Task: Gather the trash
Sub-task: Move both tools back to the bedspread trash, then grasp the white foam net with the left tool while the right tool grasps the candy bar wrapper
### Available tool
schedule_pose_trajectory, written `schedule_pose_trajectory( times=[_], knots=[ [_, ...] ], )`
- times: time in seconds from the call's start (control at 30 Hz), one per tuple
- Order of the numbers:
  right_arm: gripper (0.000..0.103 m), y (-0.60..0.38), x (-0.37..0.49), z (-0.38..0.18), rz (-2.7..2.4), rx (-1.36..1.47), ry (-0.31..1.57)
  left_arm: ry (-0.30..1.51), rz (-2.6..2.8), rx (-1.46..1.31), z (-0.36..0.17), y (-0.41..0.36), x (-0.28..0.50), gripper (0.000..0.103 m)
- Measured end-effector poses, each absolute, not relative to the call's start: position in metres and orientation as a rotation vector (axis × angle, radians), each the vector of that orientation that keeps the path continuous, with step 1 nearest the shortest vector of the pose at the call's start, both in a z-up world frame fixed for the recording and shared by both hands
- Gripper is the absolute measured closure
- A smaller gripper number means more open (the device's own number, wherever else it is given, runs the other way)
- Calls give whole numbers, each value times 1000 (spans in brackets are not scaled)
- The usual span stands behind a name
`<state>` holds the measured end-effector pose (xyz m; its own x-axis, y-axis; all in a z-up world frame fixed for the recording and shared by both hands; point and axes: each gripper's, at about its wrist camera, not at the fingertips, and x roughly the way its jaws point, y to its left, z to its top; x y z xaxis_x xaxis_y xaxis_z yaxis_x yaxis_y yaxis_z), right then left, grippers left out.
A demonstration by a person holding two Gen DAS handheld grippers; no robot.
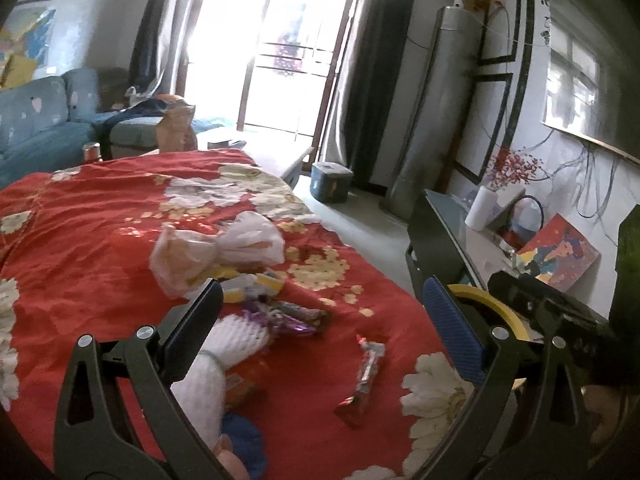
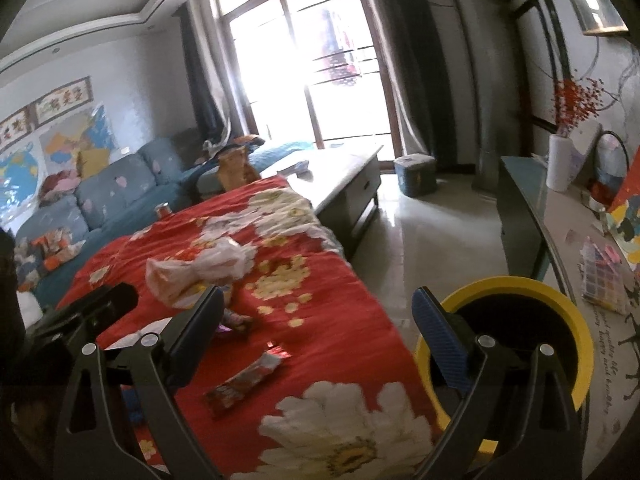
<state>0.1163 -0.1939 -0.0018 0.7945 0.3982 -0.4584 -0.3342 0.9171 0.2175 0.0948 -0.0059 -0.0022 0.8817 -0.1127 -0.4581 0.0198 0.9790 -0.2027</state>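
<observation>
Trash lies on a red flowered cloth [image 1: 100,232]. A white plastic bag [image 1: 216,252] lies in the middle, with a yellow-white wrapper [image 1: 256,284] and a purple wrapper [image 1: 288,318] in front of it. A red-silver snack wrapper [image 1: 364,376] lies nearer, also in the right wrist view [image 2: 244,380]. A white foam net [image 1: 224,344] lies by my left finger. My left gripper [image 1: 324,320] is open above the wrappers. My right gripper [image 2: 316,328] is open, over the cloth's right edge. A yellow-rimmed bin [image 2: 560,304] stands just right of it.
A blue sofa [image 2: 116,188] runs along the left. A coffee table [image 2: 344,172] stands beyond the cloth. A dark sideboard [image 2: 532,208] with a vase and pictures lines the right wall. A blue box [image 2: 416,176] sits on the floor by the window.
</observation>
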Motion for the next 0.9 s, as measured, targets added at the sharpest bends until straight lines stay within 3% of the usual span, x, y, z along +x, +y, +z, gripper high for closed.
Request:
schedule_pose_trajectory(
  times=[0.9],
  knots=[
    [10, -111, 112, -38, 499, -37, 640, 595, -4, -189, -32, 72, 63, 11]
  ],
)
